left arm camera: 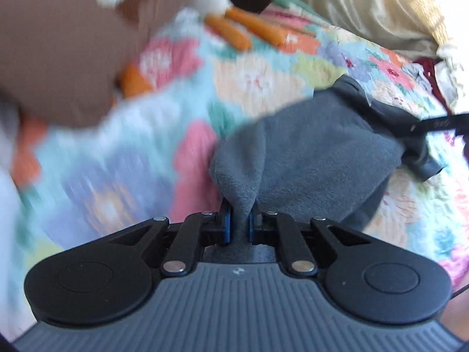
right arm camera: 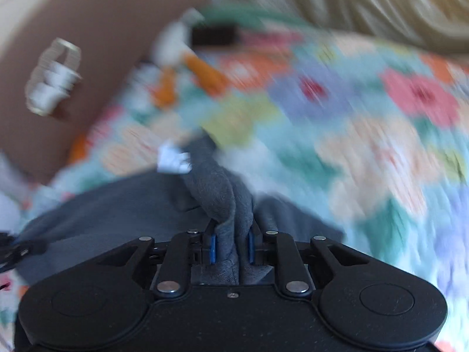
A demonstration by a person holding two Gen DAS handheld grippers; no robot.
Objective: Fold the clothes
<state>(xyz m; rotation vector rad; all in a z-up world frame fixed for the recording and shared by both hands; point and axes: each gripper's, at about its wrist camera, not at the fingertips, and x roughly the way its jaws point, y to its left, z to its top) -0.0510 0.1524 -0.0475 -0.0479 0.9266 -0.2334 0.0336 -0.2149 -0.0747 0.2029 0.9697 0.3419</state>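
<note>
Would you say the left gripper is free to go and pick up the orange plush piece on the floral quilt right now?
Probably not yet: the left gripper is shut on the grey fleece garment. The orange plush piece lies uncovered on the floral quilt beyond.

The left hand-held gripper (left arm camera: 239, 220) is matte black, with two round lobes, slotted link arms on silver screws, blue finger pads (left arm camera: 226, 224) and a ribbed grey housing behind. The right hand-held gripper (right arm camera: 230, 245) matches it, though its housing is speckled black with one small centre screw.
</note>
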